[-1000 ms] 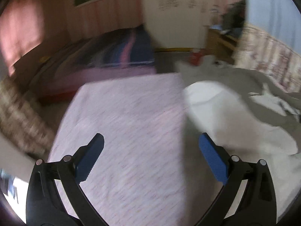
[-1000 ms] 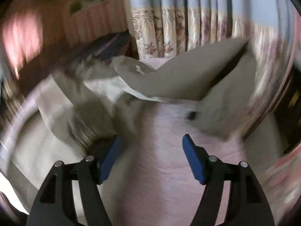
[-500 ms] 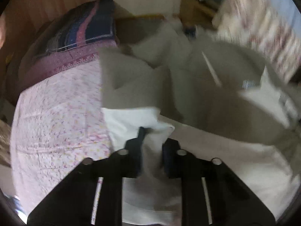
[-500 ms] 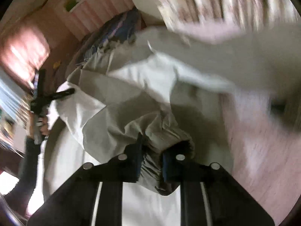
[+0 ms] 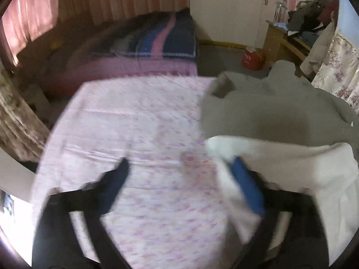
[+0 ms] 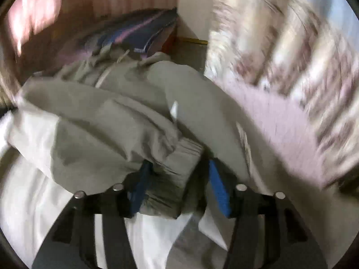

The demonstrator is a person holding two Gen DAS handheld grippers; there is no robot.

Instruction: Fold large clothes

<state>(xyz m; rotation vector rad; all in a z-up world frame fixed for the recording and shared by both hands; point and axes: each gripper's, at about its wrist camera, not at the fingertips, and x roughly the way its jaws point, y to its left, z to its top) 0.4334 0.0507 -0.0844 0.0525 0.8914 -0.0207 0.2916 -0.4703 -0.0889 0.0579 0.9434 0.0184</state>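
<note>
- The left gripper (image 5: 181,179), clamped on white lining half a second ago, is now opening wide over the pink sheet (image 5: 139,121); only a white flap brushes its right finger.
- The right gripper (image 6: 177,179) is opening too, the jacket (image 6: 116,121) cuff loose between its fingers: this fold looks laid down.
- The left view shows the jacket at right; only the right view shows the cuff, lower centre.
</note>
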